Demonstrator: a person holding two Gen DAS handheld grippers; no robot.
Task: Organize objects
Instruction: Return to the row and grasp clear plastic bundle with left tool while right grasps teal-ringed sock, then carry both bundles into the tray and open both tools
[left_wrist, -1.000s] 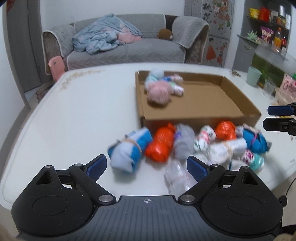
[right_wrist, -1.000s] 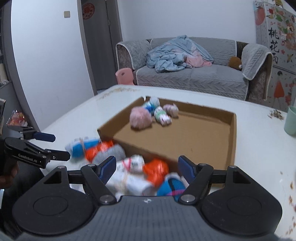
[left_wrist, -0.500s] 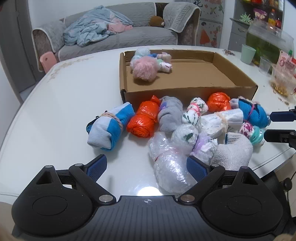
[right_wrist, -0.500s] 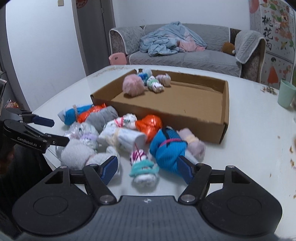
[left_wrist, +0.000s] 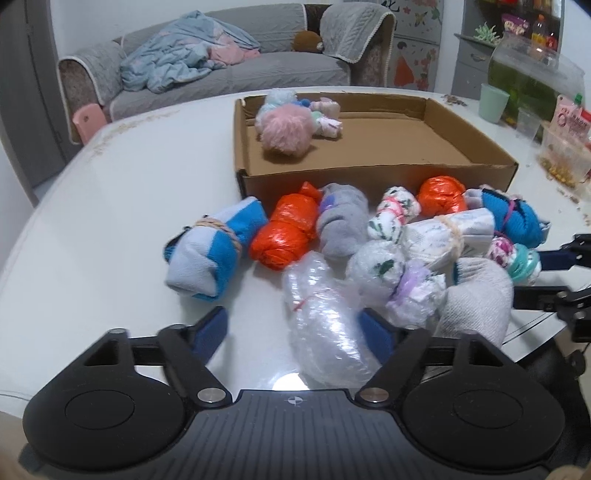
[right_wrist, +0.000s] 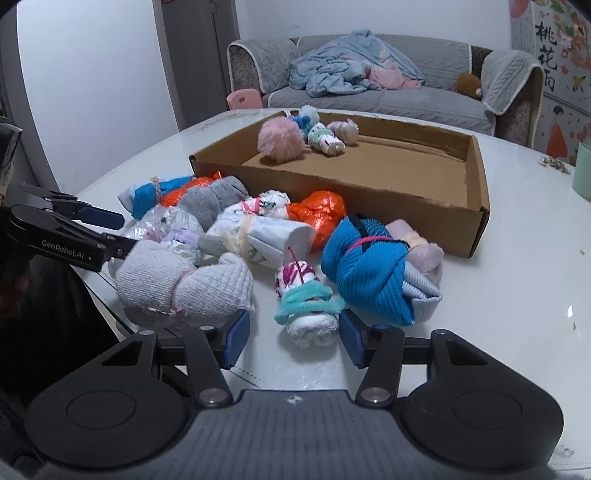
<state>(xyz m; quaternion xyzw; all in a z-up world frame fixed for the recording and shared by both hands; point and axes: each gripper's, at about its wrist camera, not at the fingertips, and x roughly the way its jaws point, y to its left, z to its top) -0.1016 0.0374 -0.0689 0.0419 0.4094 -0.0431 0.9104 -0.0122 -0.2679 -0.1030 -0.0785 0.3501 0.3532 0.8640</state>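
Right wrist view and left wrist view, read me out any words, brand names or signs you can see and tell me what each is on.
"GenRobot.AI": white lettering on the black left gripper, seen in the right wrist view.
"桃花": large black characters on the floral wall screen; a third character below is hard to read.
Pink and white snack packet: print too blurred to read.
Shelf packages: too small to read.

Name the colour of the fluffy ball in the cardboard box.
Pink; the fluffy ball shows best in the right wrist view.
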